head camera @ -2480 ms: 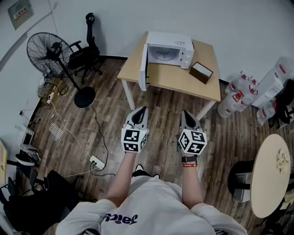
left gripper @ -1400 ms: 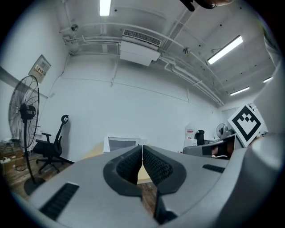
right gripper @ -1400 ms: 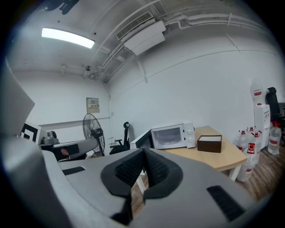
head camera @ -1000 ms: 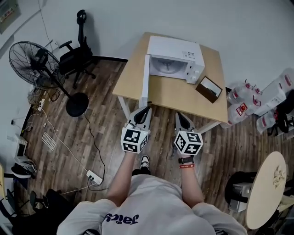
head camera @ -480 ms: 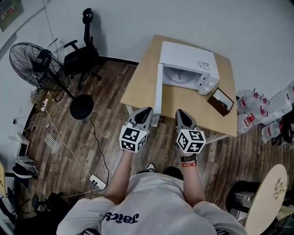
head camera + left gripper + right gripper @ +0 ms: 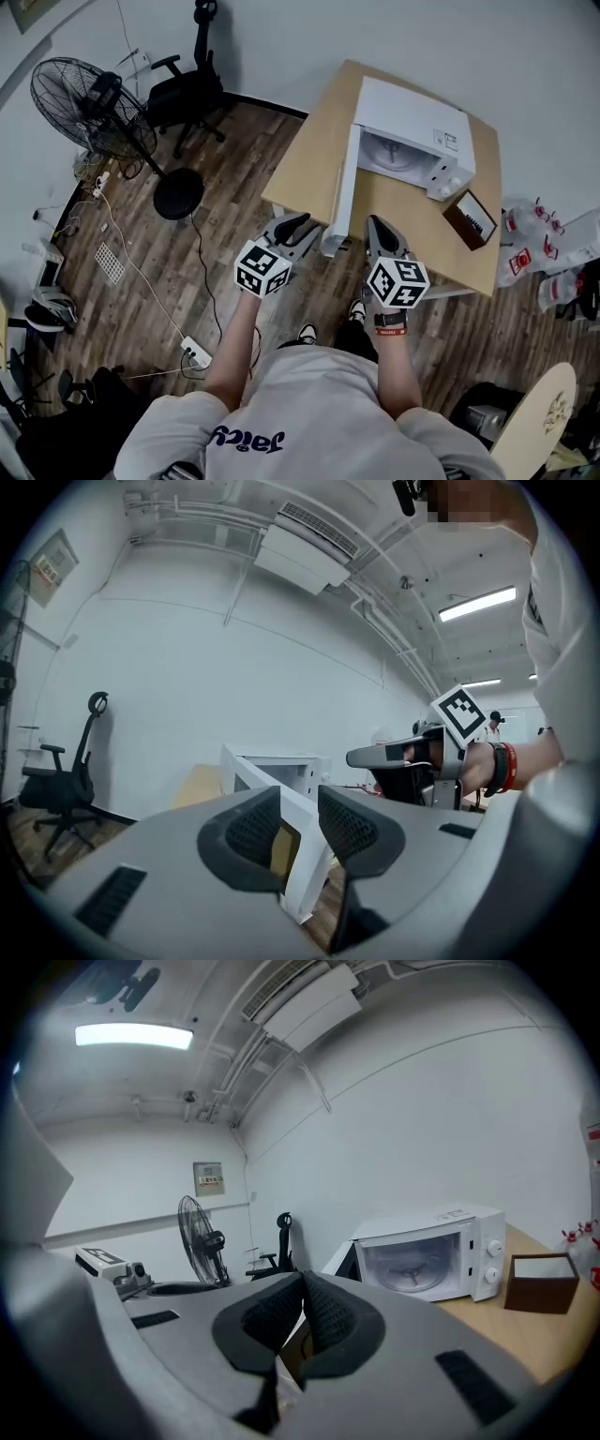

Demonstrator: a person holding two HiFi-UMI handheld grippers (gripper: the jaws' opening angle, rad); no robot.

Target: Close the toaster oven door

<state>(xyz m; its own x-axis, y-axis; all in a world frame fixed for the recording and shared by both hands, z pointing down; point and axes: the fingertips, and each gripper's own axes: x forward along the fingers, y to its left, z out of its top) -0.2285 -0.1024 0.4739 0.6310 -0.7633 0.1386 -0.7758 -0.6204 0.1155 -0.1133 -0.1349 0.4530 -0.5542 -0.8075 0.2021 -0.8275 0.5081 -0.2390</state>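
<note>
A white toaster oven stands on a wooden table. Its door is swung wide open, with the free edge pointing toward me. My left gripper is just left of that free edge. Its jaws have just been opening and stand apart. In the left gripper view the door shows through the gap of the left gripper, and the pads do not press on it. My right gripper hovers just right of the door edge, shut on nothing. From the right gripper I see the oven cavity.
A brown box sits on the table right of the oven. A standing fan and a black office chair are at the left on the wood floor, with cables and a power strip. Water bottles stand at the right.
I have come closer to the table, and both grippers now sit beside the door's free edge. The left gripper's jaws, shut before, now stand apart.
</note>
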